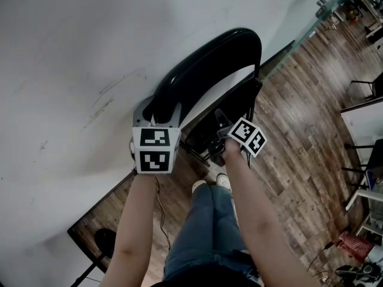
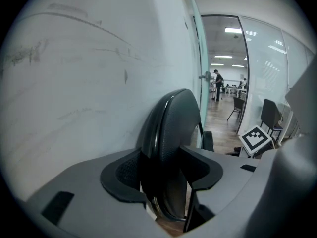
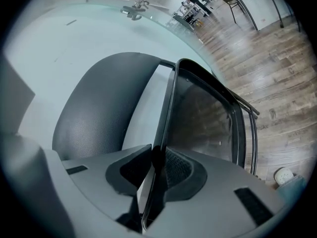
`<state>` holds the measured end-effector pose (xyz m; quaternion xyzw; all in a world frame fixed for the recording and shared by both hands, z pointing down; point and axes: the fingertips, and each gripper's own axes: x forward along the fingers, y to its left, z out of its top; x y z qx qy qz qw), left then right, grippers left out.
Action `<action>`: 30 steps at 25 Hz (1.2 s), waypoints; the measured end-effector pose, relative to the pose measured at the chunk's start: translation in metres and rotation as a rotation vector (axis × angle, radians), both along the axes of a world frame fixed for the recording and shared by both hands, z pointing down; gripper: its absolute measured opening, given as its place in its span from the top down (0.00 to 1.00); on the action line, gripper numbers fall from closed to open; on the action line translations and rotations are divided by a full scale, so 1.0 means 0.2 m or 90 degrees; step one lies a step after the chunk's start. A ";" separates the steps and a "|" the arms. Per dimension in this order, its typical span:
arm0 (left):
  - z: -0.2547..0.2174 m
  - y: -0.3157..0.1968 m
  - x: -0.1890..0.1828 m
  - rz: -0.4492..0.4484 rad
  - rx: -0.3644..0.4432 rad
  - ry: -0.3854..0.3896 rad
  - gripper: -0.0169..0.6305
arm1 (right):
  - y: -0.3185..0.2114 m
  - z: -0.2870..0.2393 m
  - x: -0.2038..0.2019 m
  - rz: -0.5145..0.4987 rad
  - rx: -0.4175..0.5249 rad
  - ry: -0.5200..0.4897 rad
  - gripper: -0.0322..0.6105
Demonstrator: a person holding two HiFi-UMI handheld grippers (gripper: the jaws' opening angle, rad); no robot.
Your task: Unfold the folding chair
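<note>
- Head view: the folding chair [image 1: 222, 55] stands folded on the wooden floor [image 1: 299, 136], leaning against the white wall [image 1: 72, 52], right in front of the person's legs.
- Head view: the left hand-held gripper [image 1: 157, 111] reaches up to the lower left edge of the black backrest [image 1: 203, 64]. The right hand-held gripper [image 1: 220, 124] sits lower and further right, at the dark seat [image 1: 236, 100]. Its marker cube is tilted.
- Left gripper view: the left hand-held gripper [image 2: 166, 170] is partly open, clamped on the thick padded backrest [image 2: 171, 128]. The pad fills the gap, and both grey jaws lie against its sides. The wall is just to the left.
- Right gripper view: the right hand-held gripper [image 3: 156, 165] is nearly closed. Its textured pads pinch the thin dark edge of the seat [image 3: 203, 118], which runs up and away between the jaws.
- Right gripper view: the backrest [image 3: 99, 103] shows to the left of that edge, with a strip of wall visible between the two. The floor lies to the right.
</note>
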<state>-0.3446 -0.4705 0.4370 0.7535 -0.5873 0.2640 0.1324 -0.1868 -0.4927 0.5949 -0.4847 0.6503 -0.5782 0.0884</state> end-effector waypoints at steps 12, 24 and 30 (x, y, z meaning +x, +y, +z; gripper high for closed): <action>-0.02 0.08 0.08 0.003 0.006 0.013 0.65 | 0.17 -0.04 0.16 -0.031 0.060 -0.025 0.83; 0.01 0.13 0.14 0.004 0.003 0.027 0.65 | 0.40 -0.04 0.42 -0.031 0.090 -0.059 0.81; 0.03 0.17 0.17 -0.004 -0.014 0.036 0.65 | 0.55 -0.02 0.57 -0.014 0.083 -0.074 0.79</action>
